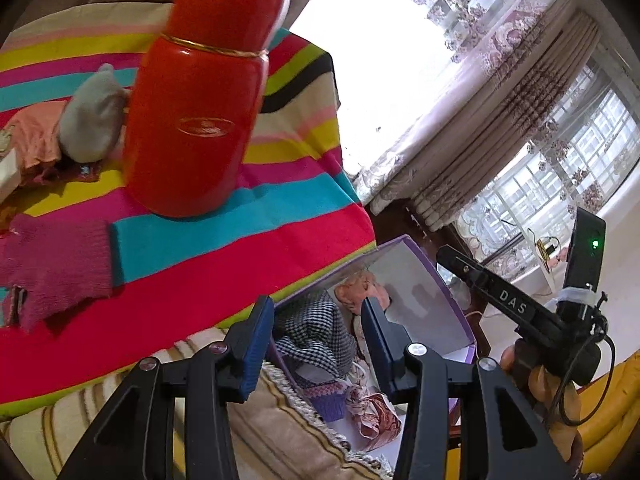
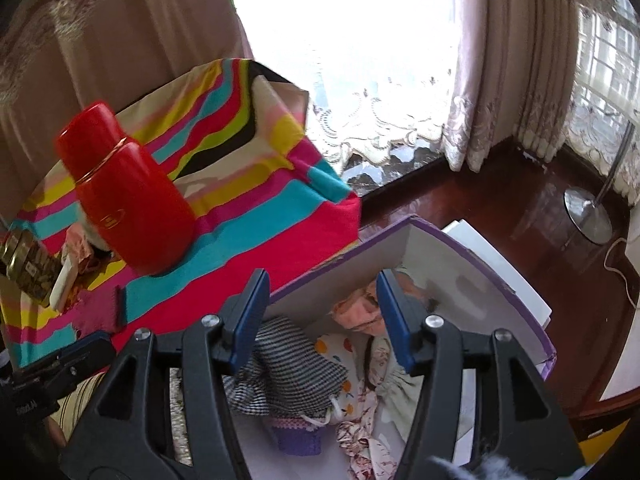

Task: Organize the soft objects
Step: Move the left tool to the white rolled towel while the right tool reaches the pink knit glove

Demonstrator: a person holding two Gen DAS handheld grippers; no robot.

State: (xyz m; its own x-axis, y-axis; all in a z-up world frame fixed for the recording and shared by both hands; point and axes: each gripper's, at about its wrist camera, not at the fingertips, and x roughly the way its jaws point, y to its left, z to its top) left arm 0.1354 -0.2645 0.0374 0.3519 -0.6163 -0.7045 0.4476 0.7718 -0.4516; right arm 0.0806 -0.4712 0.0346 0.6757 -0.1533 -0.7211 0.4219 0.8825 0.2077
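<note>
Hovering over the box (image 2: pixel 460 248), the right gripper (image 2: pixel 320 316) had its blue fingers (image 2: pixel 252 312) apart with nothing clamped between them. Below and between those fingers lay the soft things already in the box: a checked cloth (image 2: pixel 288 368), a peach doll (image 2: pixel 360 312) and a floral rag (image 2: pixel 360 432). The left gripper (image 1: pixel 318 340) likewise stood apart and empty, its fingers (image 1: pixel 256 344) framing the same box (image 1: pixel 420 280) and checked cloth (image 1: pixel 316 332). Beyond the left finger, on the striped cover (image 1: pixel 240 240), stood a red flask (image 1: pixel 200 100); farther left lay a magenta mitten (image 1: pixel 56 268) and a grey sock (image 1: pixel 92 120).
</note>
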